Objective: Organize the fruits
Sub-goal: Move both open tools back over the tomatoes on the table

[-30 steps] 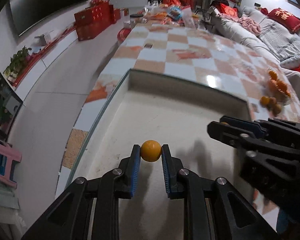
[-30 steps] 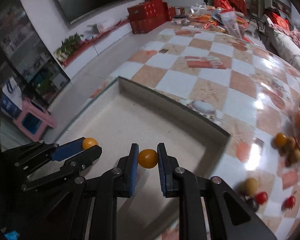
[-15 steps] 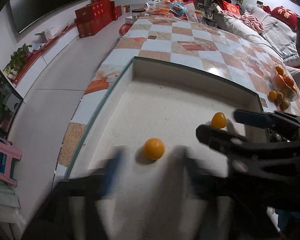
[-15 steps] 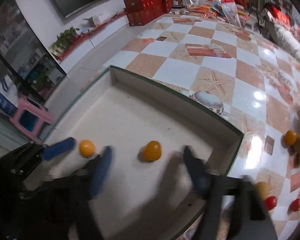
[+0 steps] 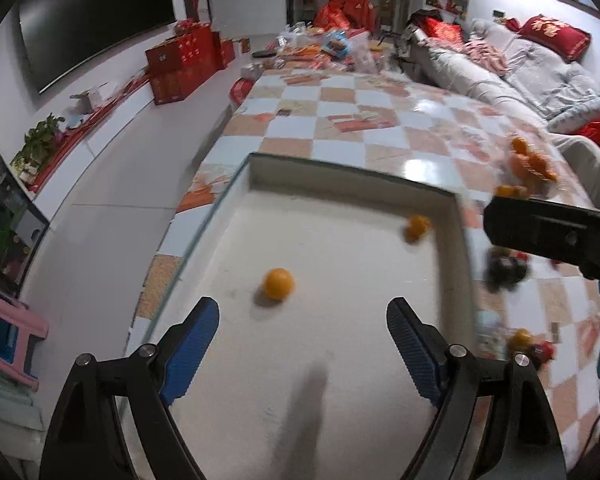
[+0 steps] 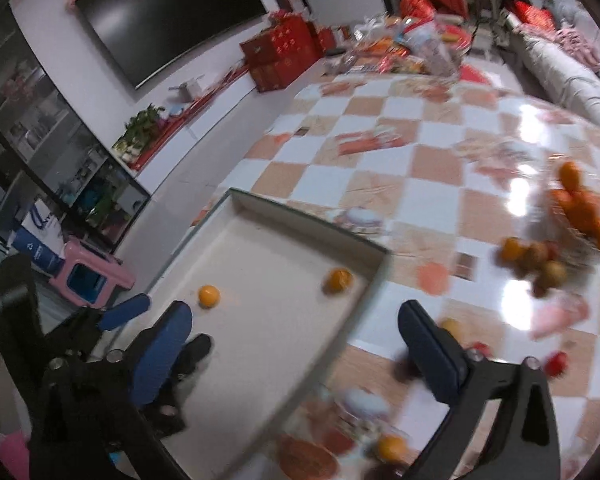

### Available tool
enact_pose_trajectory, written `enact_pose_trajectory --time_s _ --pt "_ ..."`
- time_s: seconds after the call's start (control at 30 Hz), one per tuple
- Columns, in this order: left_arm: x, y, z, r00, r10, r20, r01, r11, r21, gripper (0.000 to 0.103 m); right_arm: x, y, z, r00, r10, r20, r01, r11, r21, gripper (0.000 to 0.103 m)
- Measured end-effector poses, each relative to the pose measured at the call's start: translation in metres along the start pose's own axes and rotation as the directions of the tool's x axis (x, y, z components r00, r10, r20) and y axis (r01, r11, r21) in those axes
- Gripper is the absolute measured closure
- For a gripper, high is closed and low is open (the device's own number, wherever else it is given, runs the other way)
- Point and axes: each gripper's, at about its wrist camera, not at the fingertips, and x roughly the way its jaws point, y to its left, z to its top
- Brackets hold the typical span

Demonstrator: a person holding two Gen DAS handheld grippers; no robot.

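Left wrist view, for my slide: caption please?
Open left gripper above a tray holding two orange fruits.

Checkered tablecloth (image 5: 384, 148) covers the table; snack bags (image 6: 416, 52) piled at its far end. Big dark TV (image 6: 172, 20) on wall, red gift boxes (image 5: 184, 64) on floor beneath, pink stool (image 6: 90, 276) nearby. Grey sofa (image 5: 540, 80) with red cushion (image 5: 556, 36).

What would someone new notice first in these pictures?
Probably the two small oranges lying loose in the shallow white tray, one just ahead of the wide-open left claw, the other near the tray's far right corner. Next, the checkered table with more fruit heaped at its right side, beyond the open right claw.
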Motion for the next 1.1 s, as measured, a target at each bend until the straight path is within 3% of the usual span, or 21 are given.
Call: enact_pose_trajectory --time_s 0.3,0.57,0.73,0.97,1.1 --pt "-0.047 -0.069 -0.024 0.991 -0.127 0.045 0.122 0.987 0.105 0.016 -0.076 -0.072 -0.075 0.990 -0.140 0.015 0.138 0.986 0.098 0.000" --pt "-0.051 -0.135 -0.053 0.984 -0.180 0.002 0.177 0.967 0.186 0.016 -0.106 -0.126 -0.135 0.954 -0.299 -0.028 0.300 0.940 0.164 0.000" --pt "-0.051 -0.160 -0.064 0.984 -0.176 -0.009 0.174 0.962 0.211 0.016 -0.112 -0.142 -0.146 0.935 -0.353 -0.028 0.352 0.921 0.166 0.000" --pt "-0.041 -0.161 -0.050 0.987 -0.159 0.003 0.156 0.973 0.172 0.016 -0.106 -0.154 -0.144 0.934 -0.357 -0.014 0.353 0.917 0.185 0.000" --pt "-0.040 -0.170 -0.062 0.989 -0.145 0.019 0.137 0.964 0.226 0.016 -0.102 -0.154 -0.147 0.936 -0.353 -0.010 0.350 0.924 0.153 0.000"
